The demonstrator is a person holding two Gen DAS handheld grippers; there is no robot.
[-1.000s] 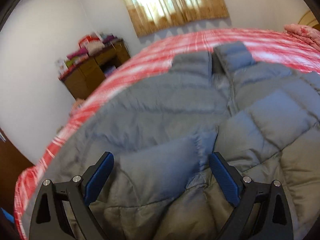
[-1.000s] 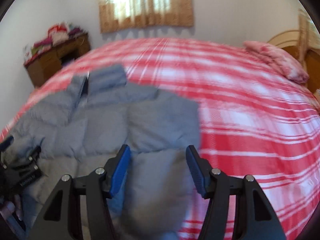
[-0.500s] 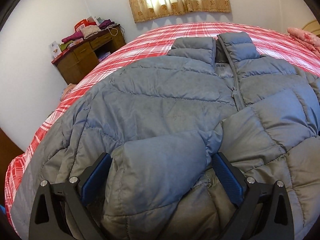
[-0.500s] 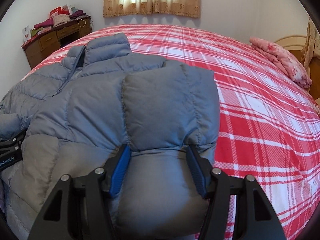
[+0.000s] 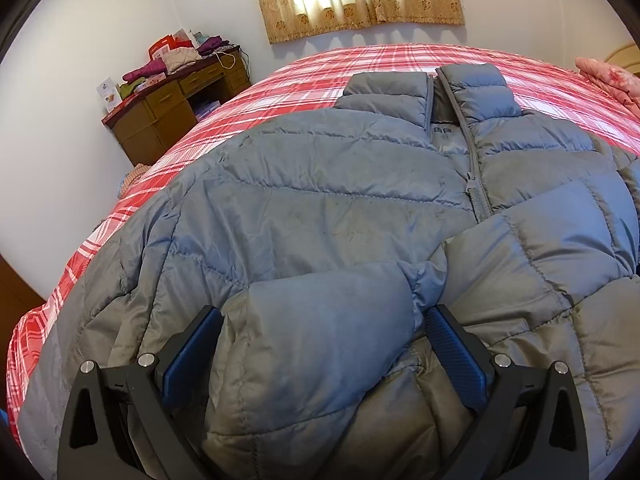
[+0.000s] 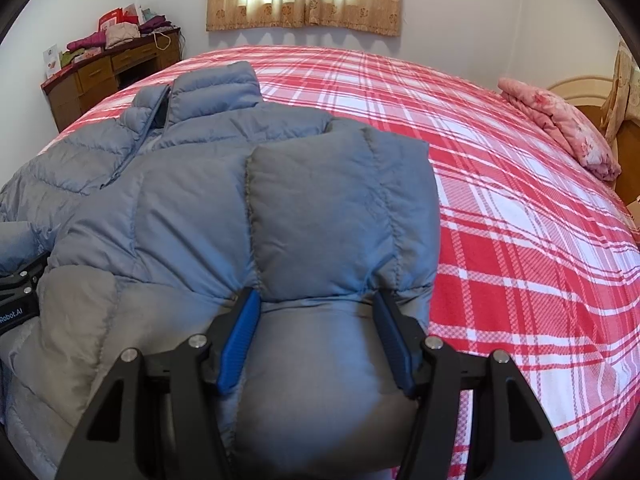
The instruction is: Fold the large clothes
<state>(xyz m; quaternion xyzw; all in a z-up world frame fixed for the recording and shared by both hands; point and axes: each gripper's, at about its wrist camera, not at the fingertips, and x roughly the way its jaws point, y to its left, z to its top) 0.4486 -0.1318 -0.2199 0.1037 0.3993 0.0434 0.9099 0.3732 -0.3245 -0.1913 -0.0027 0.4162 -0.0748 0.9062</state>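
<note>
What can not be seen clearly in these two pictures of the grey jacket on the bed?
- Jacket hem: cut off by the lower edge in both wrist views.
- Left claw and right claw: the puffy fabric bulges over the pads, so real contact cannot be confirmed.
- Neck label, left view: too small to read.
- Things on the desk: too small to identify.
- Bed: its floor side is out of view.

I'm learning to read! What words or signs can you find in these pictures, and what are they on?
"Robot.AI": white letters on the left gripper, cut off at the picture's edge, so more may come before.
Neck label inside the grey puffer jacket: two little squares, too small to read.
Cards and boxes on the wooden desk: too blurred to read.
</note>
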